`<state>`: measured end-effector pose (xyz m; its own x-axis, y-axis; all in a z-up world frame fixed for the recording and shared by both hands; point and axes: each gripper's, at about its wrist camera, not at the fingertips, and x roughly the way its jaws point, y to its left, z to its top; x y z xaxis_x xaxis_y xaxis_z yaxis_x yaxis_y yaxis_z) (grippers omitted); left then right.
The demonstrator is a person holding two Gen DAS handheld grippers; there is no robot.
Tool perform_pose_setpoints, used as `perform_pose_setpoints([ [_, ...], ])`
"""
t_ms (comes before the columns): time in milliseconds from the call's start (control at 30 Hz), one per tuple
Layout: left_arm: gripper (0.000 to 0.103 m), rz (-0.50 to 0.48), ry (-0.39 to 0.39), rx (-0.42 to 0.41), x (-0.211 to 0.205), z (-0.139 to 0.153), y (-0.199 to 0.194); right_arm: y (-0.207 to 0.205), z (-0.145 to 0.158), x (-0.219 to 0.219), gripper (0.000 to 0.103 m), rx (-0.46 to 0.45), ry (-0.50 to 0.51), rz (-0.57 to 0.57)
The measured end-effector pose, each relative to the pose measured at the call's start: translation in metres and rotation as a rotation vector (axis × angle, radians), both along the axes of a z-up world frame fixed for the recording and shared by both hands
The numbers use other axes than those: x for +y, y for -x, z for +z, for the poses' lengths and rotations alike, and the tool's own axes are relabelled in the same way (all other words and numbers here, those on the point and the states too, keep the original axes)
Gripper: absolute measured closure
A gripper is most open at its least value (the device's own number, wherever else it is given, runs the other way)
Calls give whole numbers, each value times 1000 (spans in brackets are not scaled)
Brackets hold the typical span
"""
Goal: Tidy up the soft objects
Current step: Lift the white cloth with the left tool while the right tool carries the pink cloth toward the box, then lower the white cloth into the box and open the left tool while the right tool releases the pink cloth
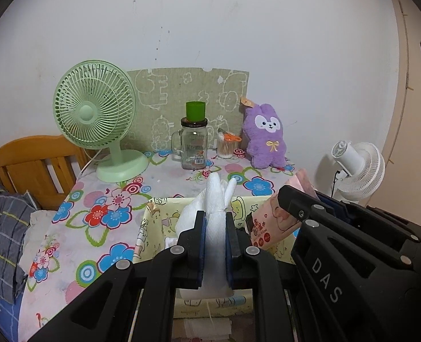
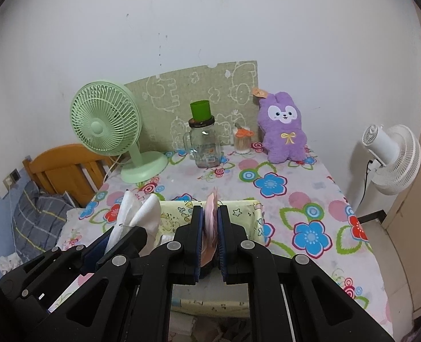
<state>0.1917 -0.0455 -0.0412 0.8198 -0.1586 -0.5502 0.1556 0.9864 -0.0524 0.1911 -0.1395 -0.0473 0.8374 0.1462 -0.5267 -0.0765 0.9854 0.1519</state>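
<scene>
towel point(image 1: 214, 199), upright with its long axis vertical, is pinched by the left gripper point(image 1: 215, 222) over the bin point(image 1: 153, 222), while wipes point(image 2: 212, 216) are clamped on edge by the right gripper point(image 2: 210, 219).

The table point(image 2: 324, 188) is covered with a floral-print cloth point(image 2: 270, 183). At its far edge stand a green desk fan point(image 2: 107, 125), a glass mug-jar point(image 2: 204, 149), a clear cup of cotton swabs point(image 2: 242, 144) and a purple plush rabbit point(image 2: 284, 128). A yellow cartoon-print fabric bin point(image 2: 256, 213) sits at the near edge.
</scene>
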Motion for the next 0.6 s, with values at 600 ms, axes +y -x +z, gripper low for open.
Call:
perform_pose_setpoints([
  [600, 89, 24, -19, 33, 6, -29, -46, -46, -26, 4, 90, 41, -3, 29],
])
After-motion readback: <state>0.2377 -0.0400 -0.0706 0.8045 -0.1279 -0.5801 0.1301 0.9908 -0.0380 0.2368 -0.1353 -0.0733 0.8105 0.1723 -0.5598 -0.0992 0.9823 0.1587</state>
